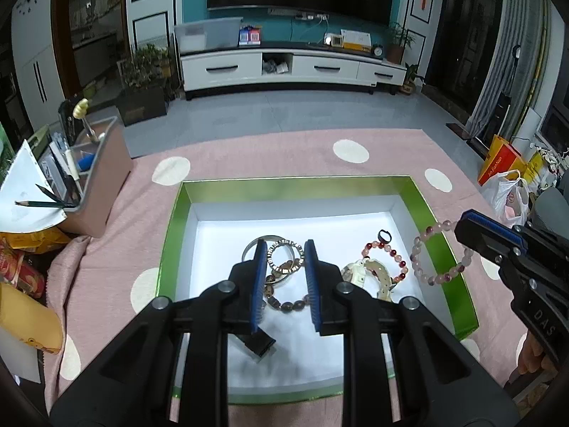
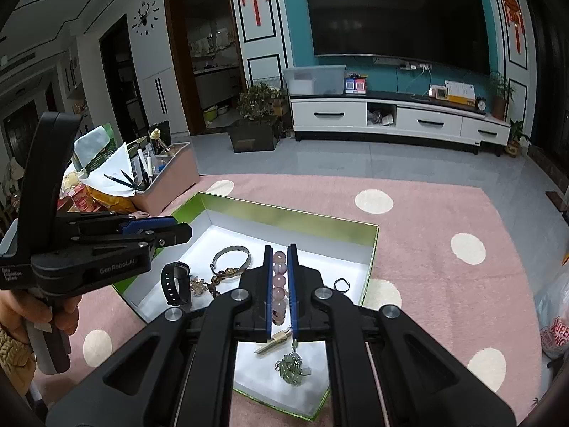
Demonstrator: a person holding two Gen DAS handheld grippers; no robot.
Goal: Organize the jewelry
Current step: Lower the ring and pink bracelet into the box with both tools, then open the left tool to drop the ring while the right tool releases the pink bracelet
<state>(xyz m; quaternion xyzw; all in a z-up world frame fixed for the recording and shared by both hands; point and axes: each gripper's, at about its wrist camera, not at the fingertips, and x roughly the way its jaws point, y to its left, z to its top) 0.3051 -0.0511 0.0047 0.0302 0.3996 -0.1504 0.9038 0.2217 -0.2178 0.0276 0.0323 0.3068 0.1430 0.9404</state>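
A green box [image 1: 432, 220] with a white floor holds jewelry: a silver bangle [image 1: 250, 245], a patterned ring bangle [image 1: 284, 256], a brown bead bracelet [image 1: 288, 304], a red bead bracelet [image 1: 387, 252], a white watch [image 1: 359, 272] and a black watch [image 2: 174, 283]. My left gripper [image 1: 284, 249] is open and empty above the bangles. My right gripper [image 2: 279, 251] is shut on a pink bead bracelet [image 2: 279, 284], which hangs over the box's right wall in the left wrist view [image 1: 426, 249].
The box [image 2: 370, 259] sits on a pink dotted cloth [image 1: 284, 153]. A pink organizer [image 1: 103, 181] with pens and papers stands at the left. A jade charm [image 2: 293, 368], a brass clasp [image 2: 274, 341] and a small black ring [image 2: 341, 283] lie in the box. Bags lie at the right.
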